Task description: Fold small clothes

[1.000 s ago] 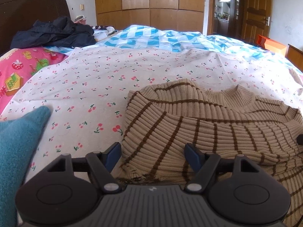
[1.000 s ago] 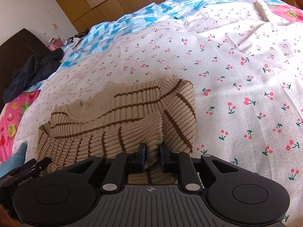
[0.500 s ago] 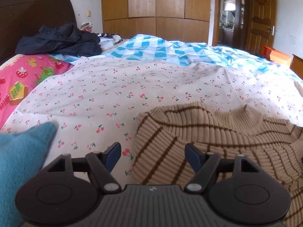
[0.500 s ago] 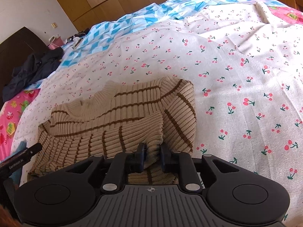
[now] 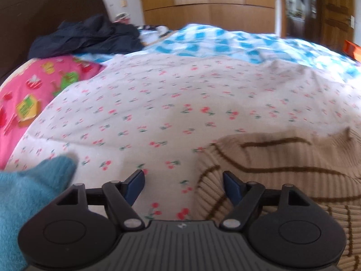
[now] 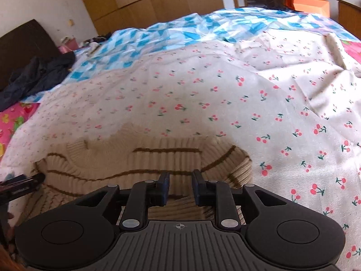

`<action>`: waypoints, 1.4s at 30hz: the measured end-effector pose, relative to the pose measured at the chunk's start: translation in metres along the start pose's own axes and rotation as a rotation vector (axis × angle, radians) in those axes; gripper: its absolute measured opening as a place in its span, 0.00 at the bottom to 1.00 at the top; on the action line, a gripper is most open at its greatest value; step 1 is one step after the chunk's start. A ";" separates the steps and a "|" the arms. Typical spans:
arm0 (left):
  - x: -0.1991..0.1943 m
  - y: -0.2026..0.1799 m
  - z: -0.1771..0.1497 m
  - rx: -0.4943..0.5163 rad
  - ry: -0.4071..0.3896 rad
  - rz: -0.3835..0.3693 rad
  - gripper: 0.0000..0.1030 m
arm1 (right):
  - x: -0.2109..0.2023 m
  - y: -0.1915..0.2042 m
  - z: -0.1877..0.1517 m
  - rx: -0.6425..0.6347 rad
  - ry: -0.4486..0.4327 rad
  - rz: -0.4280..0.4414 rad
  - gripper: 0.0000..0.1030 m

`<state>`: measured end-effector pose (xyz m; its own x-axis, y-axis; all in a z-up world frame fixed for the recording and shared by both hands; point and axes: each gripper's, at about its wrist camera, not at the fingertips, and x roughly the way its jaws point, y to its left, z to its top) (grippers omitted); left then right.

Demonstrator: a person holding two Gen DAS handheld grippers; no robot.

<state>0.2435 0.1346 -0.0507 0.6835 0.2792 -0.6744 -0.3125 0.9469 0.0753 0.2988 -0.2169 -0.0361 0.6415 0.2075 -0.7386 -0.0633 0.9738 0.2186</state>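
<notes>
A beige ribbed sweater with brown stripes (image 5: 282, 176) lies partly folded on the cherry-print sheet (image 5: 180, 94). My left gripper (image 5: 182, 178) hangs over the sheet at the sweater's left edge. Its jaws stand wide and are still opening, with nothing between them. In the right wrist view the sweater (image 6: 135, 160) lies just beyond my right gripper (image 6: 180, 178). Those jaws are narrow and closing; the knit shows through the gap, and the pads do not press on it. The left gripper's finger (image 6: 22, 183) pokes in at that view's left edge.
A teal knitted garment (image 5: 27, 198) lies at the near left. A pink blanket (image 5: 27, 94) and a dark jacket (image 5: 90, 33) sit by the headboard. A blue-checked quilt (image 6: 180, 31) covers the far side of the bed. An orange box (image 6: 306, 3) stands beyond the bed.
Both grippers drew back toward the near edge. The left one slid left off the sweater onto the sheet. The sweater fold that sat between the right fingers now lies free on the bed.
</notes>
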 end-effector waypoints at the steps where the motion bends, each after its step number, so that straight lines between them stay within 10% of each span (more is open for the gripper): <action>1: 0.002 0.005 0.000 -0.020 0.008 0.007 0.79 | 0.005 -0.005 0.000 0.020 0.007 -0.002 0.11; 7: -0.016 -0.004 0.011 0.019 -0.048 -0.005 0.77 | -0.020 0.017 -0.003 -0.069 -0.060 -0.012 0.22; 16: -0.006 -0.064 0.034 0.175 -0.099 -0.230 0.78 | 0.015 0.079 0.027 -0.274 -0.037 0.145 0.30; 19: 0.020 -0.071 0.033 0.213 -0.064 -0.078 0.81 | 0.040 0.085 0.033 -0.301 -0.016 0.045 0.27; 27: 0.032 -0.069 0.031 0.206 -0.074 -0.019 0.92 | 0.049 0.058 0.034 -0.217 -0.029 -0.001 0.35; 35: -0.043 -0.044 0.044 0.125 -0.150 -0.160 0.91 | -0.047 0.055 0.017 -0.232 -0.091 0.112 0.37; 42: -0.146 -0.005 -0.021 0.174 -0.079 -0.326 0.91 | -0.164 0.047 -0.047 -0.349 -0.035 0.203 0.40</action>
<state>0.1311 0.0853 0.0320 0.7794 -0.0362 -0.6255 0.0418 0.9991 -0.0058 0.1547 -0.2009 0.0650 0.6148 0.4012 -0.6790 -0.4434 0.8878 0.1231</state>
